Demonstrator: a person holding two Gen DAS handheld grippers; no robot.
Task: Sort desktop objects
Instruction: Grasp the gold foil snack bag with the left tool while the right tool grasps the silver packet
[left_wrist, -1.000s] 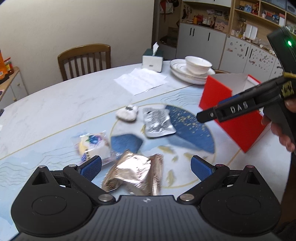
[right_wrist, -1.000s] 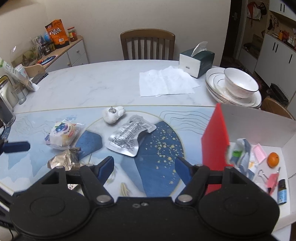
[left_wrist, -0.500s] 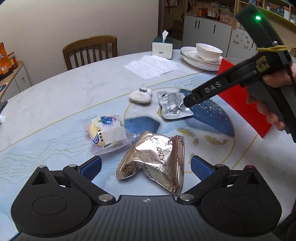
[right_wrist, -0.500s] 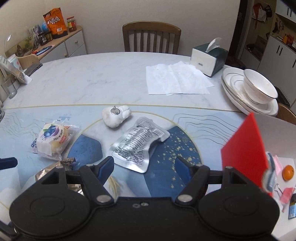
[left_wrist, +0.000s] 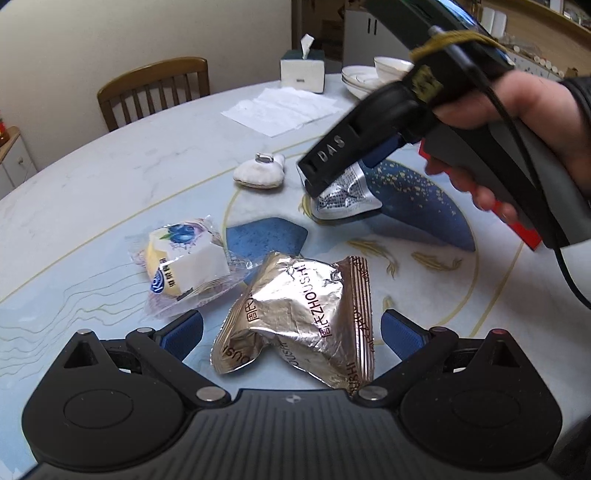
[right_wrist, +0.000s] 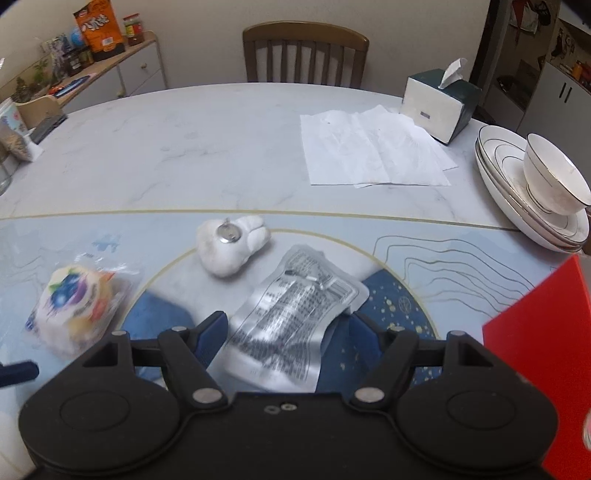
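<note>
The right gripper (right_wrist: 284, 332) stands wide apart astride the silver foil pouch (right_wrist: 291, 317), pads not pressing it; the left gripper (left_wrist: 291, 328) is likewise spread around the gold foil snack packet (left_wrist: 306, 314), gripping nothing. Just left of the pouch lies a blueberry cake in clear wrap (right_wrist: 74, 306), just beyond it a white plush charm (right_wrist: 229, 247), to its right a red box (right_wrist: 546, 354)

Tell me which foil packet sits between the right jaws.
The flat silver packet with black print, beside the plush. The crumpled gold packet lies between the left jaws instead.
</note>
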